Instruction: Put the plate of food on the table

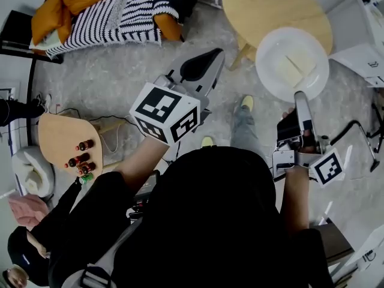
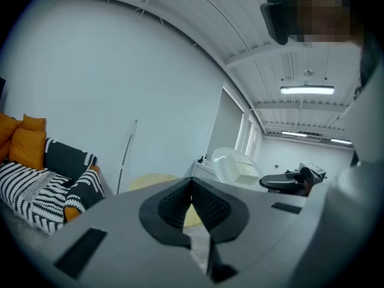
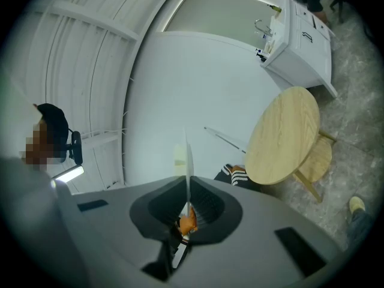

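Leftmost, a small wooden worktop [image 1: 57,138] carries three little dark-red items [image 1: 84,144]. Next, the left hand-held gripper [image 1: 216,54] [image 2: 192,188], one of two, has its jaws closed together with nothing between them. Further right, the single plate [image 1: 273,51] [image 2: 235,165] [image 3: 188,161] is white and round, with what look like two pale flat pieces of food [image 1: 291,69] on it. It is held in the air, its far rim overlapping the near edge of the one round wooden worktop [image 1: 270,8] [image 3: 285,137] in the head view. Rightmost, the right hand-held gripper [image 1: 299,98] [image 3: 188,198] is nearly closed, its pads clamped on the plate's near rim, which shows edge-on between them.
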The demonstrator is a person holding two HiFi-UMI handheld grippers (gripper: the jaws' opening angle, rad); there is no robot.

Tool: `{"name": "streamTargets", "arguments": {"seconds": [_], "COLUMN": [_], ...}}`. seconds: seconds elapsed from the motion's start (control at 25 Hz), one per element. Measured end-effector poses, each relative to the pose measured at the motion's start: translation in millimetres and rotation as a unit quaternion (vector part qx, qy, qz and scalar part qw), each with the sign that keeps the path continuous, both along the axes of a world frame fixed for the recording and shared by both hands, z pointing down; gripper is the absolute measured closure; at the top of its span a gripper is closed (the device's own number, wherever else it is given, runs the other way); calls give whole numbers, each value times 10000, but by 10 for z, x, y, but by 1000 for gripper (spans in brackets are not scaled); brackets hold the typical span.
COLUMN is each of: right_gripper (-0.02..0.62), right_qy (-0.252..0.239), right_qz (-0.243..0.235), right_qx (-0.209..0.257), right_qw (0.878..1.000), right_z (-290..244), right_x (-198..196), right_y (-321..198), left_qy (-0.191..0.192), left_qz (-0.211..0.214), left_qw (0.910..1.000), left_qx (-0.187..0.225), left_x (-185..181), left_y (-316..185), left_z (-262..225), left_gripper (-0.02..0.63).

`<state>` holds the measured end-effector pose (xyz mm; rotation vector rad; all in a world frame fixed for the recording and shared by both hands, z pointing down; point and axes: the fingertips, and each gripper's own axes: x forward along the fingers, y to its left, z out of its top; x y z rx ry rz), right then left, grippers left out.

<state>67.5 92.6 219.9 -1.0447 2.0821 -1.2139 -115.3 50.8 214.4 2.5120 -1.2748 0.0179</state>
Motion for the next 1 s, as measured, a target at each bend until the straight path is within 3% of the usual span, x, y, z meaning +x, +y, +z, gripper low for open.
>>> {"name": "streamTargets", "arguments": {"seconds": [0.32,0.56,1.0], "right_gripper": [574,574,574], "right_qy": [-69,-164,-325], "right_qz": [-130,-211,-437], "right_qx": [10,-6,147], "right_qw": [9999,9996,9984], "right_z": [-30,-12,-46], "right_x": [105,644,635], "right_y": [-402,-1086,-1118], "left_qy": [-25,-184,-436], "left_qz": [19,-8,-155], "left_qw": [10000,9998,9989], "left_qx": [-54,-119,116], "left_x": [212,761,780], "left_y": [-396,-1068,-1035], "left_z": [-3,22,-149], "left_gripper": [601,601,601]}}
